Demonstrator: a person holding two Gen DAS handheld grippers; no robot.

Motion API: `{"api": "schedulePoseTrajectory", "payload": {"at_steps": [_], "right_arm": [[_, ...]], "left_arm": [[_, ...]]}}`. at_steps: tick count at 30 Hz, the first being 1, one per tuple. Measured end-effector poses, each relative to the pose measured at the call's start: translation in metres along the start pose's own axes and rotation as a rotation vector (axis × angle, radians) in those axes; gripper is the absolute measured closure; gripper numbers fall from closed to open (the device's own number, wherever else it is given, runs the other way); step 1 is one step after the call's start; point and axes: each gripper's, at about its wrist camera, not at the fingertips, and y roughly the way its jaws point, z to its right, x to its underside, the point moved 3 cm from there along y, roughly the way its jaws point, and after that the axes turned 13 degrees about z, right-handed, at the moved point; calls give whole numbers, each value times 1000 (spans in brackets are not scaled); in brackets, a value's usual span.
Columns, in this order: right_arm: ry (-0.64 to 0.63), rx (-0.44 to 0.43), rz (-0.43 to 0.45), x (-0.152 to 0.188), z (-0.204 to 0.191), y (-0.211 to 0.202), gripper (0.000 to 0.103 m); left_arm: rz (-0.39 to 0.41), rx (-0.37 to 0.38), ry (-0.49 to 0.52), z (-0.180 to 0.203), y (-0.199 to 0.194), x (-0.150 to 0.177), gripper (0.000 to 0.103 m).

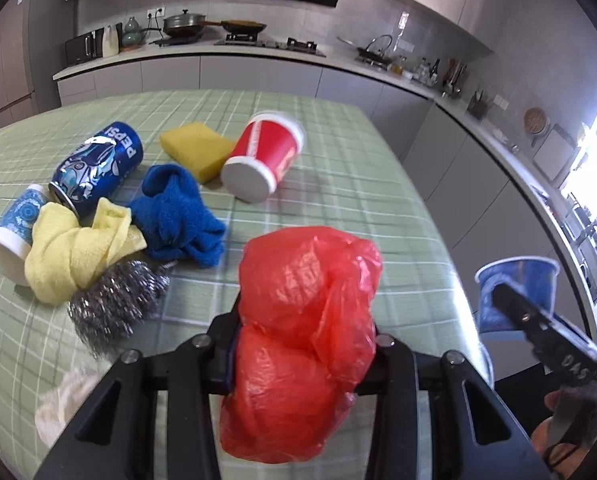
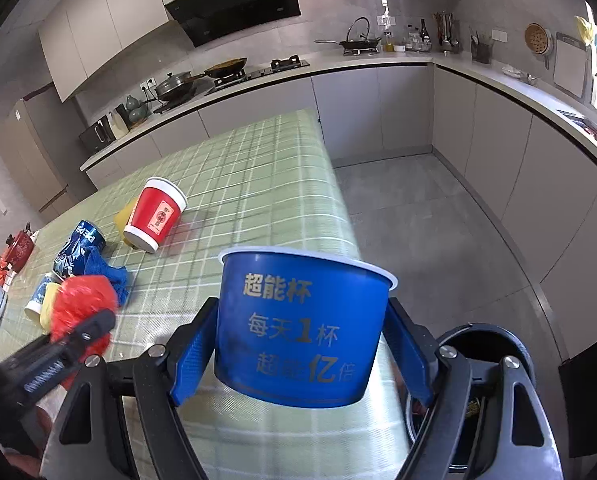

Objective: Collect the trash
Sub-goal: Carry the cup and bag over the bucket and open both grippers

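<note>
Green checked cloth covered the table (image 2: 258, 168), whose right edge ran from about 12 o'clock down toward 5 o'clock in the right wrist view, with bare grey floor (image 2: 418, 216) open beyond it and a dark round bin (image 2: 486, 336) just off the near corner at 4 o'clock. The right gripper (image 2: 302, 344) was clamped on a blue plastic cup (image 2: 302, 320) with gold lettering, its blue fingers (image 2: 190, 360) pressed to either side of the wall; the cup stood upright, white rim up, held over the table's near right edge beside the bin. The left gripper (image 1: 304, 344) was closed on a crumpled, glossy red plastic bag (image 1: 306, 320), bulging above and below the jaws and carried over the cloth near the table's front. A wide stretch of cloth lay free at 12 to 2 o'clock in the left wrist view. The rest clustered at 9 to 11 o'clock: a dented blue Pepsi can (image 1: 98, 168) on its side, long axis running from 8 toward 1 o'clock; a red paper cup (image 1: 264, 156) on its side, white base toward the camera, mouth toward 1 o'clock; a yellow sponge (image 1: 196, 148) touching it; a fuzzy blue cloth (image 1: 178, 216); a knotted pale yellow cloth (image 1: 74, 248); a wiry steel scourer (image 1: 114, 300); and a blue patterned paper cup (image 1: 14, 228) tipped over at 9 o'clock.
</note>
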Motion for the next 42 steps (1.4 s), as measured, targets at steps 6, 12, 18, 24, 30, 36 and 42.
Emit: {"api": "schedulePoseTrajectory", "payload": {"at_steps": [6, 12, 18, 24, 30, 36, 42], "right_arm": [[46, 48, 21, 7, 39, -28, 22], [88, 221, 29, 25, 95, -67, 22], [124, 311, -2, 45, 151, -94, 22], [119, 275, -62, 62, 200, -84, 22], [62, 177, -143, 73, 251, -54, 22], [4, 82, -225, 90, 281, -16, 21], [-33, 51, -274, 103, 295, 11, 20]], "left_arm": [[-12, 85, 59, 40, -14, 11, 62], [-48, 222, 97, 81, -17, 28, 62], [-71, 291, 136, 135, -26, 45, 62], [-73, 272, 137, 190, -23, 62, 62], [-126, 211, 85, 240, 0, 91, 62], [-138, 141, 50, 266, 18, 113, 62], [-188, 76, 40, 279, 45, 137, 60]]}}
